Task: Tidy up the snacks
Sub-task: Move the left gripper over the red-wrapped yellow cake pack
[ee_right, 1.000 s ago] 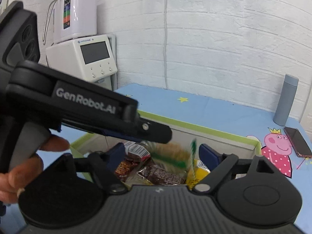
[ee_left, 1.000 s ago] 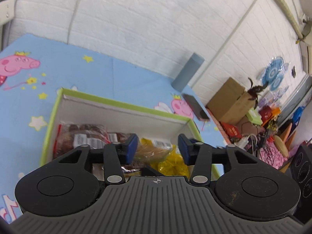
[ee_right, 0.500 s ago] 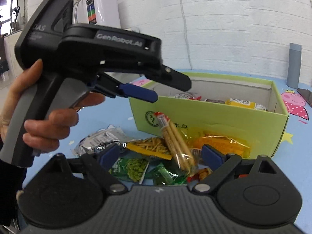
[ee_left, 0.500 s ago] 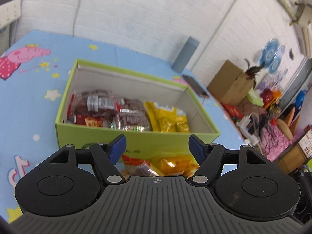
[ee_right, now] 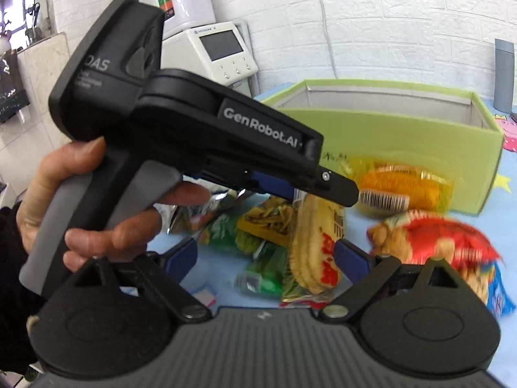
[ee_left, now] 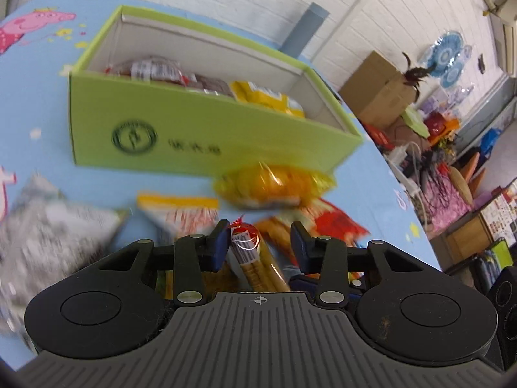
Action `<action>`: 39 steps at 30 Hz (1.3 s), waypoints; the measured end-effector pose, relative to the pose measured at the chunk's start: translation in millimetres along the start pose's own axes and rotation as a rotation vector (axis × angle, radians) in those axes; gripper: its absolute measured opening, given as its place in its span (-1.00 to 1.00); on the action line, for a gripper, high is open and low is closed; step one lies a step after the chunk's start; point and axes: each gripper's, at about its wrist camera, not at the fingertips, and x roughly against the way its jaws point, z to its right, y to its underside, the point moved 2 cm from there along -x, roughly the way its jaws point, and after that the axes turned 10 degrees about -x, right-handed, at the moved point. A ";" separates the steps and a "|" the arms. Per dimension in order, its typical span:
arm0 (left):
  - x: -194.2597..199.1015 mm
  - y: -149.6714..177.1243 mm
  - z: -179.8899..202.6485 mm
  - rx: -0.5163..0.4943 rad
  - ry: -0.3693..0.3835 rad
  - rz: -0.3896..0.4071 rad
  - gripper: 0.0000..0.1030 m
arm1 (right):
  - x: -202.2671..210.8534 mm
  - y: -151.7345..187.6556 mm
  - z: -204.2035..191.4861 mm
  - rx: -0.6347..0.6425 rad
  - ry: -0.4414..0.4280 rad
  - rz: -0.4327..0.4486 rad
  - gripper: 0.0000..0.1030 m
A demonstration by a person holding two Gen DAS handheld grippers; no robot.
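Left gripper [ee_left: 260, 247]: we are closing our jaws; a clear pack of biscuit sticks [ee_left: 255, 263] lies between them, touching the left pad, a gap still at the right pad.
Right gripper [ee_right: 265, 257]: we hold it wide open, gripping nothing; a long pack of yellow wafers [ee_right: 315, 245] lies in the gap by the right pad.
Just ahead of our grippers: loose snacks on the blue tablecloth [ee_left: 35, 103], with a corn pack [ee_left: 274, 186] nearest the box.
Beyond the snacks: green box [ee_left: 206, 132], already holding dark and yellow packets.
Farthest: grey bottle [ee_left: 303, 29] behind the box.
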 end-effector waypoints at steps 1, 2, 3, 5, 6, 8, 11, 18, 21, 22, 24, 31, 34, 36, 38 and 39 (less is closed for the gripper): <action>2.7 9.5 3.4 0.013 0.017 -0.005 -0.54 | 5.4 6.1 -2.2 -0.004 -0.001 -0.004 0.84; 4.7 18.0 5.6 0.027 0.032 -0.009 -0.53 | 10.7 12.2 -4.9 -0.006 0.002 -0.006 0.84; 5.9 25.8 8.0 0.038 0.047 -0.014 -0.53 | 18.4 21.7 -8.5 -0.009 0.012 -0.005 0.84; 6.9 38.1 14.9 0.037 0.061 -0.019 -0.47 | 29.6 34.8 -13.4 -0.022 0.025 0.002 0.84; 6.4 42.5 18.5 0.035 0.064 -0.020 -0.47 | 36.0 40.1 -16.3 -0.030 0.036 0.012 0.83; 7.8 48.0 25.1 0.045 0.081 -0.025 -0.47 | 48.5 48.2 -19.2 -0.039 0.056 0.030 0.83; 21.2 56.7 31.4 0.028 0.066 0.000 -0.44 | 71.5 59.3 -19.9 -0.040 0.125 0.069 0.83; 55.6 62.4 16.9 0.105 0.030 0.073 -0.42 | 78.3 67.4 -12.7 -0.099 0.094 0.070 0.83; 62.0 46.6 16.1 0.072 -0.009 0.103 -0.37 | 85.4 71.8 -25.4 -0.117 0.022 0.098 0.83; 61.2 38.6 16.5 0.056 -0.016 0.111 -0.34 | 85.8 72.1 -28.2 -0.131 -0.018 0.095 0.83; 52.8 24.6 18.0 0.018 -0.006 0.105 -0.27 | 82.4 70.9 -34.7 -0.160 -0.084 0.067 0.83; -11.2 -3.9 25.0 -0.117 0.055 -0.061 -0.27 | 39.1 69.5 -40.4 -0.217 -0.137 -0.043 0.84; -21.9 -1.1 20.9 -0.152 0.010 -0.106 -0.27 | 35.0 67.8 -33.2 -0.234 -0.137 -0.047 0.83; -21.0 7.5 14.8 -0.136 0.024 -0.105 -0.27 | 39.7 66.4 -27.3 -0.229 -0.095 -0.031 0.83; -16.7 13.4 11.0 -0.112 0.034 -0.090 -0.26 | 44.5 65.1 -19.7 -0.230 -0.061 -0.016 0.83; -15.9 16.5 9.7 -0.097 0.044 -0.096 -0.26 | 46.8 64.2 -15.4 -0.243 -0.055 -0.012 0.83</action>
